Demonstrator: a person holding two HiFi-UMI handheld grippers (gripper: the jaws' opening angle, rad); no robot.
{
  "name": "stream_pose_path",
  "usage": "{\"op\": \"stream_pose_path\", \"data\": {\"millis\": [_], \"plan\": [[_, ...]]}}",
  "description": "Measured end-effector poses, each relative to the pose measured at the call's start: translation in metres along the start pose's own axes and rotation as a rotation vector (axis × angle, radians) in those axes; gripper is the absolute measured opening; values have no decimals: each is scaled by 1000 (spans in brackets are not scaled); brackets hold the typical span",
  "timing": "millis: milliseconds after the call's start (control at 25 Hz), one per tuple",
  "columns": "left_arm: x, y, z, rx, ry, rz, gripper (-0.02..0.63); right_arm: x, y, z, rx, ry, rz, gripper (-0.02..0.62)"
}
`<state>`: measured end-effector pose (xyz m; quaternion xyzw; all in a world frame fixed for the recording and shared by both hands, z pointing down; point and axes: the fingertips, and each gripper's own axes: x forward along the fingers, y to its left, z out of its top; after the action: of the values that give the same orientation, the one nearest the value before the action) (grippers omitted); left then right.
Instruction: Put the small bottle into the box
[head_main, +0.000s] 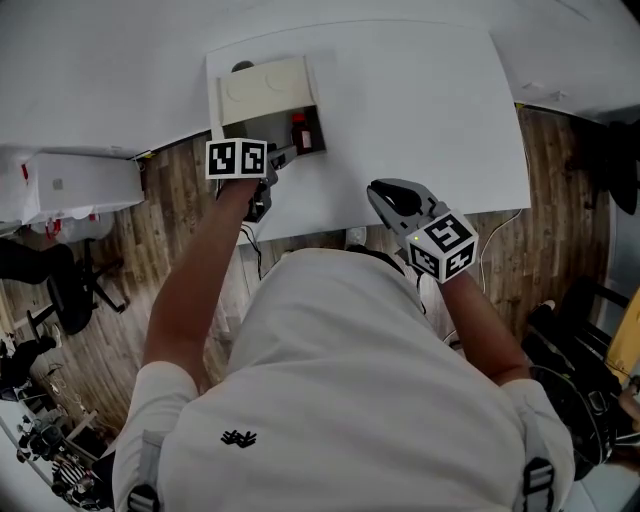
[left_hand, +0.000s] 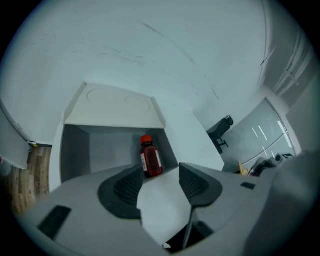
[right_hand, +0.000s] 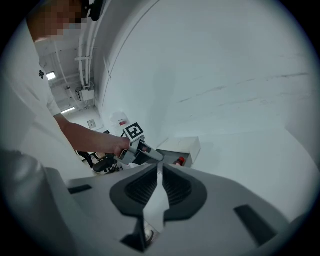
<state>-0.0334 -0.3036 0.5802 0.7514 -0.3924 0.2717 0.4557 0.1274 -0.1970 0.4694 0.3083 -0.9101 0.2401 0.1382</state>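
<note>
The small dark-red bottle (head_main: 300, 132) with a red cap stands upright inside the open white box (head_main: 225, 110), against its right wall. The lid (head_main: 265, 85) is folded back behind the opening. My left gripper (head_main: 289, 153) is just in front of the box mouth, open and empty. In the left gripper view the bottle (left_hand: 150, 158) stands a little beyond the spread fingertips (left_hand: 131, 181), apart from them. My right gripper (head_main: 377, 192) hovers over the table's near edge, shut with nothing in it. From the right gripper view, the box (right_hand: 186, 146) and bottle (right_hand: 179, 161) lie far ahead.
The white table (head_main: 420, 110) ends just under my grippers, with wooden floor (head_main: 170, 190) to its left and right. A white cabinet (head_main: 70, 185) and a black office chair (head_main: 70, 285) stand at the left. A cable (head_main: 500, 225) hangs off the table's right front.
</note>
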Motion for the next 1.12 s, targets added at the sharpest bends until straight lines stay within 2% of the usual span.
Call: {"op": "stream_pose_path", "data": {"millis": [160,320,440,520,920,1120], "plan": [[-31,-7,-15,35,-60,-78,226,9,18,-1,-14,6,-13,23],[-69,-7,-32,48,-128,-137,140,18,39,-5,-10,7,-40,15],[-96,-1,-48,104,-154,-136,48,23,58,-9,-5,9,-60,12],[-113,-4,-58,138,-173,-153,17,27,69,-12,-1,9,-74,11],[-188,-23,-103,261,-254,-306,5,45,127,-25,-9,11,-106,8],[-218,-19,-129,303,-268,-325,5,50,157,-29,-29,9,-116,6]]}}
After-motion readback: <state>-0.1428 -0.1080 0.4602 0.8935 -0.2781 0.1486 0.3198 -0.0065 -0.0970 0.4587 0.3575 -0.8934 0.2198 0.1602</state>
